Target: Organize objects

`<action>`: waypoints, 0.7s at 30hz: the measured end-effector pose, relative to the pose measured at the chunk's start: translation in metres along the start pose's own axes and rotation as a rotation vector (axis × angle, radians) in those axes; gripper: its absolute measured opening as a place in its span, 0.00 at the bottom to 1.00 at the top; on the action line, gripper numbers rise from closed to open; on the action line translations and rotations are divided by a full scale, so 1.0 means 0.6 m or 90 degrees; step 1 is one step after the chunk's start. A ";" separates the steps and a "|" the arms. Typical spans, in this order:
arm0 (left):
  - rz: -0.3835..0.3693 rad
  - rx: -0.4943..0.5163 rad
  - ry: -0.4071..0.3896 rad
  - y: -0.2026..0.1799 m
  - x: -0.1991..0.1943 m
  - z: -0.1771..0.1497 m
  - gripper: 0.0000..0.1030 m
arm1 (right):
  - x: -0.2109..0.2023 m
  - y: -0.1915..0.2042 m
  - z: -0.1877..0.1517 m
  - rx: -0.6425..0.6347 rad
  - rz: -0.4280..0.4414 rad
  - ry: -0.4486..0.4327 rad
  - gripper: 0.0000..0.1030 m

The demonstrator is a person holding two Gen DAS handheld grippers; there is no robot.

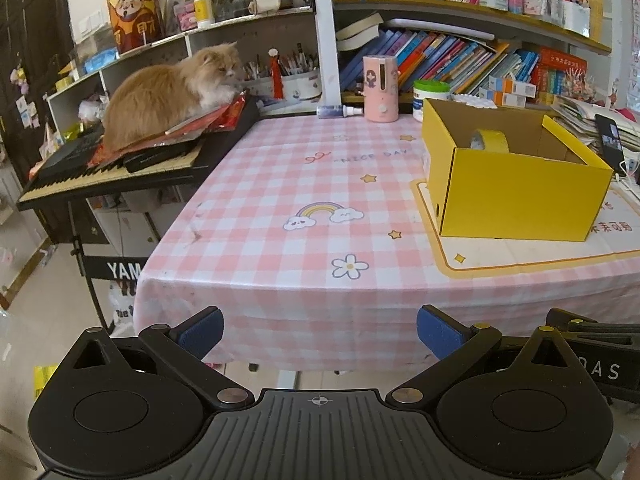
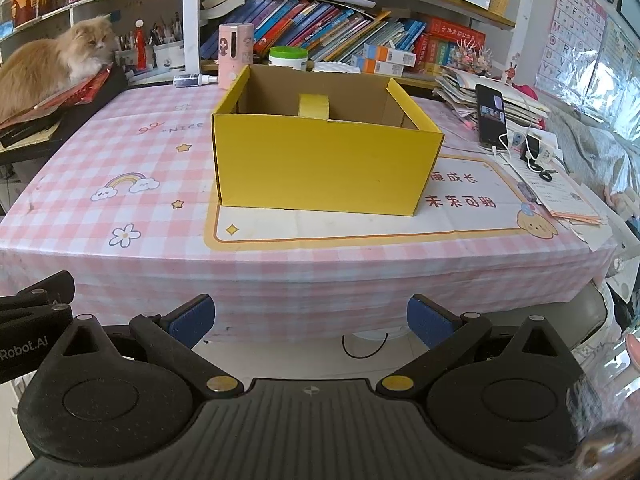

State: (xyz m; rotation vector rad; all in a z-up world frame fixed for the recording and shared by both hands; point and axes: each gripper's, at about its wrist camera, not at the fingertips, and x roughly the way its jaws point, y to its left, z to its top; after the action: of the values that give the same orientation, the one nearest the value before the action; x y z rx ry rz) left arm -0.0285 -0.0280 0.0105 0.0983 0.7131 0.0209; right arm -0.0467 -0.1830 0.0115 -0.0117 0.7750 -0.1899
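Both my left claw (image 1: 319, 330) and right claw (image 2: 311, 320) hang spread wide, holding nothing, before the pink-checked counter (image 2: 160, 152); a yellow tape roll (image 2: 314, 105) stands inside the open yellow cardboard box (image 2: 320, 164).

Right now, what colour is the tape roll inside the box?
Yellow, matching the box; the tape roll shows best in the right wrist view.

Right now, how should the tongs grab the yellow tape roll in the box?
Come straight down from above, since the yellow box walls block the sides. The yellow tape roll stands on edge against the back wall, so pinch its top arc across the flat faces. Both tongs hang open, off the table.
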 end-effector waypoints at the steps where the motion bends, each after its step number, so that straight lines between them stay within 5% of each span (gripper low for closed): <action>1: 0.000 0.000 0.001 0.000 0.000 0.000 1.00 | 0.000 0.000 0.000 -0.001 0.000 0.000 1.00; 21: 0.008 0.008 -0.007 0.001 0.002 0.002 1.00 | 0.005 0.001 0.001 -0.005 -0.003 0.005 1.00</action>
State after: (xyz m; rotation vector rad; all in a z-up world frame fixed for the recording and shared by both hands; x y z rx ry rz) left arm -0.0268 -0.0274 0.0110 0.1153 0.7018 0.0279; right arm -0.0441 -0.1828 0.0101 -0.0206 0.7844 -0.1914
